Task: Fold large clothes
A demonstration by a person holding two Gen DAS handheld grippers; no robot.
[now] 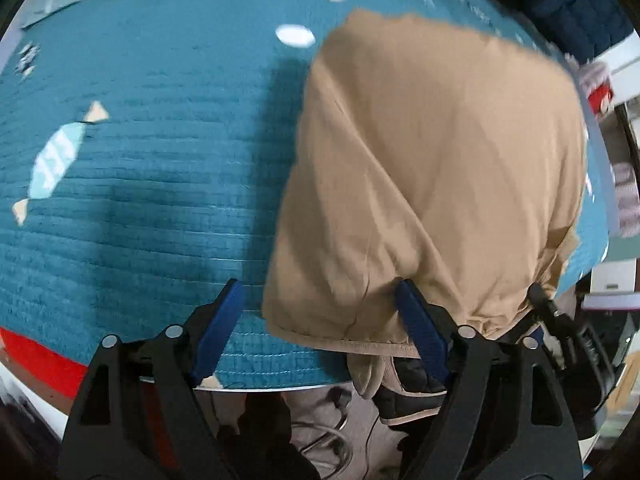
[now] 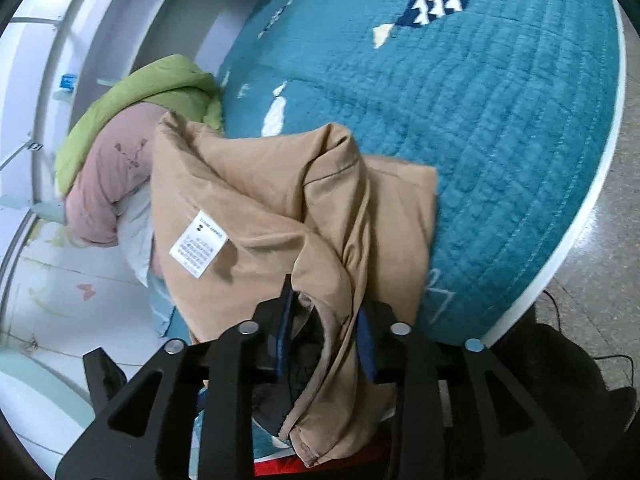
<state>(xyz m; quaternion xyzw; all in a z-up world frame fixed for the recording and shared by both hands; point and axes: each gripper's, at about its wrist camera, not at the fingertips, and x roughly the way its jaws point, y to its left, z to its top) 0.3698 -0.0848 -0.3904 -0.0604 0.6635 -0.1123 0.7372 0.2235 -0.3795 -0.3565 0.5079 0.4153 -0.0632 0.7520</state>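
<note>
A tan garment (image 1: 440,168) lies partly folded on a teal quilted bed cover (image 1: 152,168), its near hem hanging over the bed's front edge. My left gripper (image 1: 320,292) is open; its right finger touches the hem, its left finger stands over bare quilt. In the right wrist view the same tan garment (image 2: 280,208), with a white care label (image 2: 199,243), is bunched up. My right gripper (image 2: 326,312) is shut on a fold of it, and the cloth drapes down between the fingers. The right gripper also shows in the left wrist view (image 1: 560,320), at the garment's right corner.
A green and a pink garment (image 2: 120,152) are piled at the left of the bed by white shelving (image 2: 48,80). Dark blue clothing (image 1: 568,4) lies at the far right. The bed's white rim (image 2: 584,208) borders grey floor with cables (image 1: 328,440).
</note>
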